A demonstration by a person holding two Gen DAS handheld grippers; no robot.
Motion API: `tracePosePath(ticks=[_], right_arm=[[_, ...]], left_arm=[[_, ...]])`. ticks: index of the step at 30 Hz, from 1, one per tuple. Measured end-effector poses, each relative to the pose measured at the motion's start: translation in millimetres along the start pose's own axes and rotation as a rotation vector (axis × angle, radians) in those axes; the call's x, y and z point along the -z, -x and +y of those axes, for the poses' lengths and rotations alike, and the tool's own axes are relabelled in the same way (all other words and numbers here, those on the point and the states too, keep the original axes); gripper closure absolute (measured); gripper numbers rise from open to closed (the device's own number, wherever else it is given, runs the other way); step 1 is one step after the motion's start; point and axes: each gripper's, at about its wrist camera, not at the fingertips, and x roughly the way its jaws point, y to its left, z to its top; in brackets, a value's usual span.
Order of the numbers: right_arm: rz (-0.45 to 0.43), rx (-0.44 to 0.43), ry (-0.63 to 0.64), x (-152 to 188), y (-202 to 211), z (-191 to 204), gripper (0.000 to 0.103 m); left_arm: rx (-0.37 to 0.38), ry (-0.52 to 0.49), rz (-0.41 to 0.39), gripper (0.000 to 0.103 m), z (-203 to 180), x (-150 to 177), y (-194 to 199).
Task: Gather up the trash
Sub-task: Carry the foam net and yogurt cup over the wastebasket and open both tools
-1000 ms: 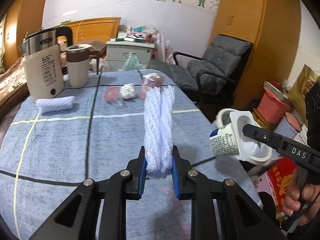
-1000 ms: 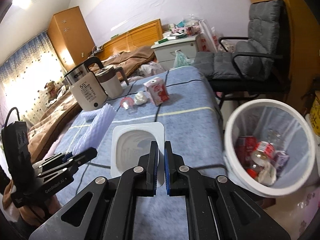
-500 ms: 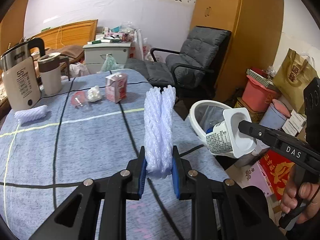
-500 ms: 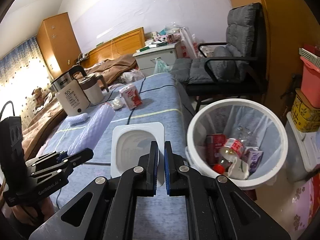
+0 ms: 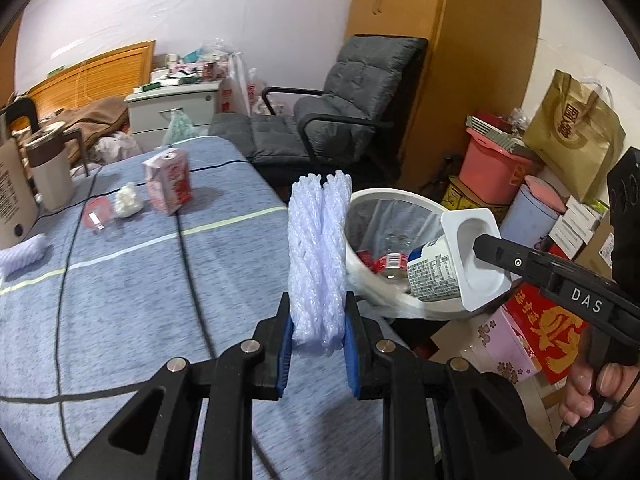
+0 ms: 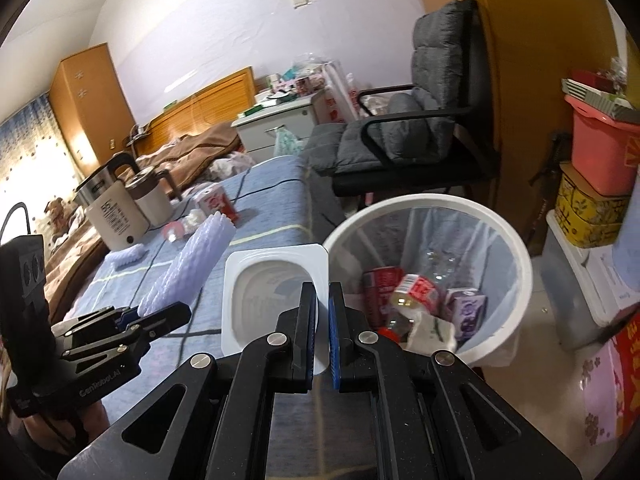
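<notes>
Pinching a yogurt cup by its rim, right gripper could drop it short of the trash bin; left gripper squeezes foam netting.

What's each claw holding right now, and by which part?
Left claw: white foam netting sleeve, clamped at its lower end. Right claw: empty yogurt cup, pinched by its rim.

The kettle is cut by the left wrist view's edge; the cup's label print is unreadable.
</notes>
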Motion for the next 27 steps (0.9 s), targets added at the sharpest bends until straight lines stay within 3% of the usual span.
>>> tracePosePath(ticks=[12, 27], right_arm=[[0.003, 0.067, -0.061, -2.3, -8.8, -44.0, 0.097], [0.040, 0.157, -0.103, -8.3, -40.8, -90.3, 0.097]], left_arm=[[0.064, -0.067, 0.029, 0.080, -37.4, -21.4, -41.7], [0.128, -0.117, 0.131, 0.080, -63.0, -36.8, -108.2]])
